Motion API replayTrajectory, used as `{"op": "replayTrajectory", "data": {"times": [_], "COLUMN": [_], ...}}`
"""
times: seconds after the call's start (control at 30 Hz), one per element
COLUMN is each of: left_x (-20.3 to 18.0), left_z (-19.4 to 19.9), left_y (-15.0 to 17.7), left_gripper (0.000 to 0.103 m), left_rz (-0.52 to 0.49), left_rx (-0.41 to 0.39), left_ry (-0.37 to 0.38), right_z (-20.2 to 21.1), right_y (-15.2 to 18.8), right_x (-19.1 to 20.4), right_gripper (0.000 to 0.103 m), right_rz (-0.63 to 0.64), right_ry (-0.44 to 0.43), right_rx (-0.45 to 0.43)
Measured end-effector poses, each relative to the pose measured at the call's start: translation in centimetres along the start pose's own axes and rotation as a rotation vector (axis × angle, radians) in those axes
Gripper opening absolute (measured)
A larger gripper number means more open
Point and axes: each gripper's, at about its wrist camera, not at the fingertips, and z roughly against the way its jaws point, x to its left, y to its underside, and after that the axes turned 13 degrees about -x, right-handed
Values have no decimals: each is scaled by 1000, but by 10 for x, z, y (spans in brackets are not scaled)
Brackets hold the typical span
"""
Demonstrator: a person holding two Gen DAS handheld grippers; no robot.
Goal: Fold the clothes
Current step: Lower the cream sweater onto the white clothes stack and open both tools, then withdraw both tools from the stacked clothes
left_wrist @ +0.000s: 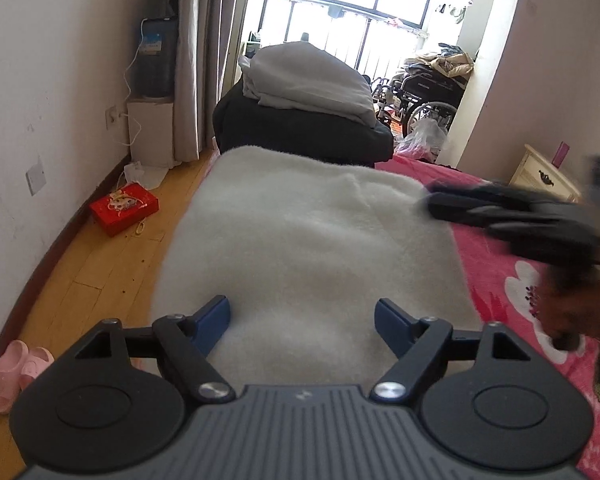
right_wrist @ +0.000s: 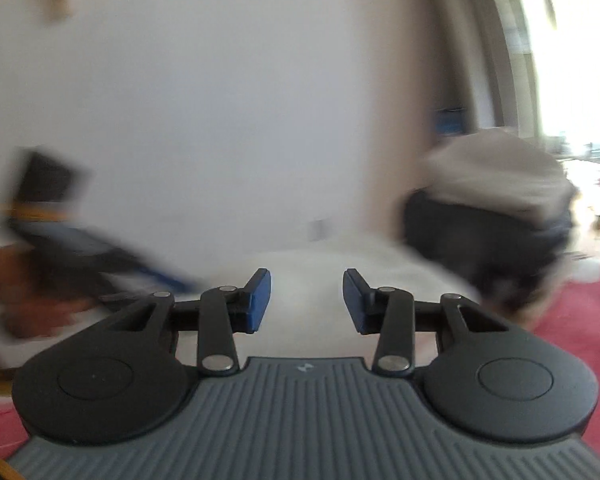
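Note:
A white fluffy garment [left_wrist: 304, 236] lies flat, folded into a rectangle, along the left edge of a pink flowered bed [left_wrist: 496, 248]. My left gripper [left_wrist: 302, 314] is open and empty, hovering just above the garment's near end. My right gripper [left_wrist: 436, 200] shows blurred at the garment's far right corner in the left wrist view. In the blurred right wrist view my right gripper [right_wrist: 306, 298] is open and empty over the white garment [right_wrist: 312, 268], with the left gripper [right_wrist: 112, 256] at the left.
A black pile topped by folded grey cloth [left_wrist: 308, 80] sits beyond the garment. A red box [left_wrist: 124, 208] and pink slippers [left_wrist: 16, 372] lie on the wooden floor at left. A bedside cabinet [left_wrist: 544, 176] and wheelchair [left_wrist: 428, 96] stand at the right back.

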Motion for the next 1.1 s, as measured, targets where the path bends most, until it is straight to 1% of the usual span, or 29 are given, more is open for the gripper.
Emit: {"op": "replayTrajectory", "data": {"times": [0.07, 0.13, 0.2, 0.27, 0.33, 0.43, 0.47, 0.53, 0.57, 0.6, 0.67, 0.7, 0.73, 0.77, 0.87, 0.9, 0.93, 0.97, 1.0, 1.1], "left_x": [-3, -7, -9, -11, -14, -25, -31, -49, -60, -72, -97, -111, -124, -135, -169, -177, -185, -192, -196, -203], "left_z": [0, 0, 1, 3, 13, 39, 49, 70, 80, 89, 106, 115, 123, 130, 149, 153, 156, 160, 162, 163], "left_y": [-2, -6, -8, -9, -12, -15, -16, -15, -14, -12, -8, -5, -2, 3, 23, 30, 37, 44, 49, 56], "left_gripper": [81, 82, 83, 82, 82, 82, 83, 86, 89, 90, 94, 94, 97, 100, 101, 101, 101, 101, 101, 101], "left_rz": [-3, 2, 14, 28, 62, 121, 143, 173, 167, 153, 127, 117, 109, 111, 126, 149, 173, 199, 235, 314], "left_rx": [-7, -12, -6, -3, -24, -83, -103, -113, -111, -107, -107, -112, -119, -135, -189, -197, -204, -210, -207, -159], "left_ry": [7, 9, -13, -36, -53, -61, -55, -46, -45, -46, -59, -65, -71, -86, -180, -217, -254, -283, -288, -288], "right_z": [-29, -26, -6, 15, 36, 71, 84, 108, 121, 133, 157, 162, 168, 174, 192, 196, 199, 203, 207, 217], "right_y": [19, 28, 20, 10, 6, -6, -10, -19, -20, -22, -22, -17, -12, -7, 5, 5, 5, 4, 4, 2], "right_x": [-32, -62, -80, -92, -100, -96, -92, -66, -51, -36, -6, 7, 20, 31, 61, 65, 70, 74, 78, 91], "right_gripper": [38, 36, 37, 38, 39, 40, 42, 44, 52, 56, 68, 73, 81, 83, 84, 85, 88, 96, 101, 102], "right_rz": [-58, -233, -381, -427, -457, -449, -437, -358, -323, -289, -221, -195, -174, -169, -153, -149, -145, -141, -137, -126], "right_ry": [72, 84, 101, 149, 174, 170, 166, 156, 156, 156, 154, 148, 144, 145, 152, 168, 185, 201, 218, 267], "right_rx": [92, 87, 42, 41, 65, 127, 152, 228, 269, 310, 387, 413, 434, 438, 447, 436, 425, 414, 403, 369]}}
